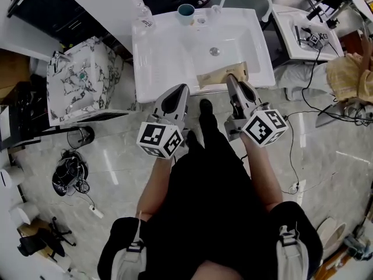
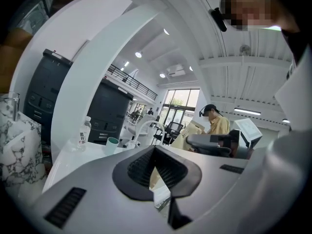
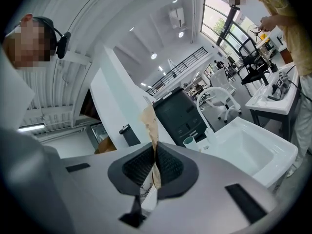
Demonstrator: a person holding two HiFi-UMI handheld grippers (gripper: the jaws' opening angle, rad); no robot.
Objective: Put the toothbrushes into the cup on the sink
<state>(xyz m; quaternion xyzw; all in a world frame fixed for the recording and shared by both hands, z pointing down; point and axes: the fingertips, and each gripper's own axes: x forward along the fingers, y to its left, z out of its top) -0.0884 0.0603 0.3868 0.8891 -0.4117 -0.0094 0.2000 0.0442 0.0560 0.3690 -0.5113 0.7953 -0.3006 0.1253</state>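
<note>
A teal cup (image 1: 186,13) (image 2: 112,144) (image 3: 188,141) stands upright at the back left of the white sink (image 1: 169,51) (image 3: 253,150). My right gripper (image 1: 233,80) (image 3: 155,150) is shut on a flat brown paper package (image 1: 224,73) (image 3: 150,123), which lies over the sink's front rim. The paper sticks up past the fingertips in the right gripper view. No bare toothbrush shows anywhere. My left gripper (image 1: 179,89) (image 2: 155,150) is shut at the tips just before the sink's front edge, left of the package and apart from it.
A clear water bottle (image 1: 144,17) (image 2: 84,130) stands left of the cup. A marbled cabinet (image 1: 78,80) sits left of the sink, and a second white basin (image 1: 303,34) right of it. A person in yellow (image 1: 349,69) stands at the far right. Cables (image 1: 73,174) lie on the floor.
</note>
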